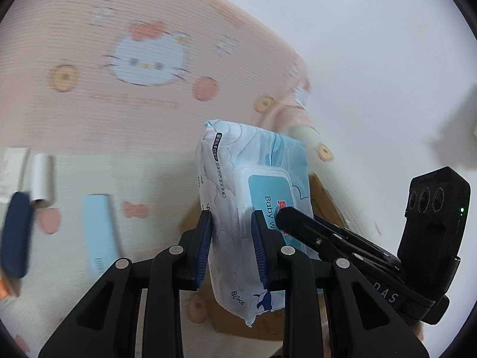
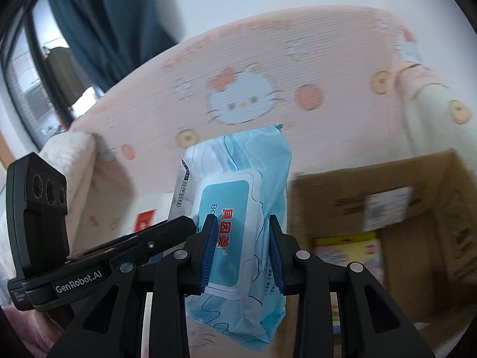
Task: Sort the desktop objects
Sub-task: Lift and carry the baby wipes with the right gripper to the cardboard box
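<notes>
Two grippers clamp one soft blue-and-white baby-wipes pack [image 2: 235, 232], held in the air: left gripper [image 1: 231, 247] and right gripper [image 2: 243, 253], jaws narrowed onto it. Its long axis runs away from both; the open brown cardboard box [image 2: 417, 185] lies right (nearer the right hand).

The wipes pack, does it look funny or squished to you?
A bit. The baby wipes pack is up in the air, pinched by both grippers at once: the left gripper and the right gripper each have their jaws pressed into its soft sides, denting them. Nothing looks torn or spilled.
</notes>
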The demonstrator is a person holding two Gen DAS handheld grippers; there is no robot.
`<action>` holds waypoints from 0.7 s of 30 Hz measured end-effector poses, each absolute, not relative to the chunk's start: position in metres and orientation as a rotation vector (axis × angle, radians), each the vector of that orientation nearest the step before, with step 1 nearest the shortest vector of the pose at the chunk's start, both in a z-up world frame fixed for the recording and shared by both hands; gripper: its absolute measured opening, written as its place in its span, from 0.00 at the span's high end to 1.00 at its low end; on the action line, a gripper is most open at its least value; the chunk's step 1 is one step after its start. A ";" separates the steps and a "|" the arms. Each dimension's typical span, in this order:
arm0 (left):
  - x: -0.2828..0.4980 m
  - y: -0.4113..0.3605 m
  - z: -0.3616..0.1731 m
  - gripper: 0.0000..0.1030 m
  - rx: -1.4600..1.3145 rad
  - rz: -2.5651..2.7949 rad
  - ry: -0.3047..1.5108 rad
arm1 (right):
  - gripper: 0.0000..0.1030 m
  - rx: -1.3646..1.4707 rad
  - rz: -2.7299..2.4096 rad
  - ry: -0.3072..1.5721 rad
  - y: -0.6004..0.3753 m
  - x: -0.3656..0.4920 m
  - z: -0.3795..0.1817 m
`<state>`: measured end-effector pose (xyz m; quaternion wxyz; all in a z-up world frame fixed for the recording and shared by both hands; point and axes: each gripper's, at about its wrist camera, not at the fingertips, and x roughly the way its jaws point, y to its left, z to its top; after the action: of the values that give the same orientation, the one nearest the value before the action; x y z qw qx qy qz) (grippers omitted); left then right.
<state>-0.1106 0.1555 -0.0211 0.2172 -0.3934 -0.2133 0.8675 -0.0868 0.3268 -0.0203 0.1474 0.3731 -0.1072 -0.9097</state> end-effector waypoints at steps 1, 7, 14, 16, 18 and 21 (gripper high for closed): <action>-0.114 0.167 -0.021 0.71 -1.094 2.382 -0.577 | 0.71 1.079 -2.634 -0.315 0.335 -0.086 -0.019; -0.132 0.221 -0.021 0.71 -1.142 2.276 -0.493 | 0.71 1.142 -2.698 -0.351 0.390 -0.079 -0.018; -0.134 0.258 -0.036 0.71 -1.228 2.195 -0.434 | 0.71 1.252 -2.703 -0.352 0.427 -0.079 -0.030; -0.132 0.259 -0.043 0.71 -1.249 2.187 -0.433 | 0.71 1.270 -2.692 -0.355 0.431 -0.078 -0.035; -0.132 0.260 -0.050 0.71 -1.279 2.181 -0.429 | 0.71 1.292 -2.677 -0.354 0.431 -0.079 -0.041; -0.133 0.263 -0.060 0.71 -1.320 2.178 -0.406 | 0.71 1.337 -2.644 -0.382 0.434 -0.081 -0.053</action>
<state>-0.1333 0.2626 -0.0602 0.2777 -0.4918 -0.1514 0.8112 -0.0814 0.4343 -0.0528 0.0772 0.4462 -0.1275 -0.8824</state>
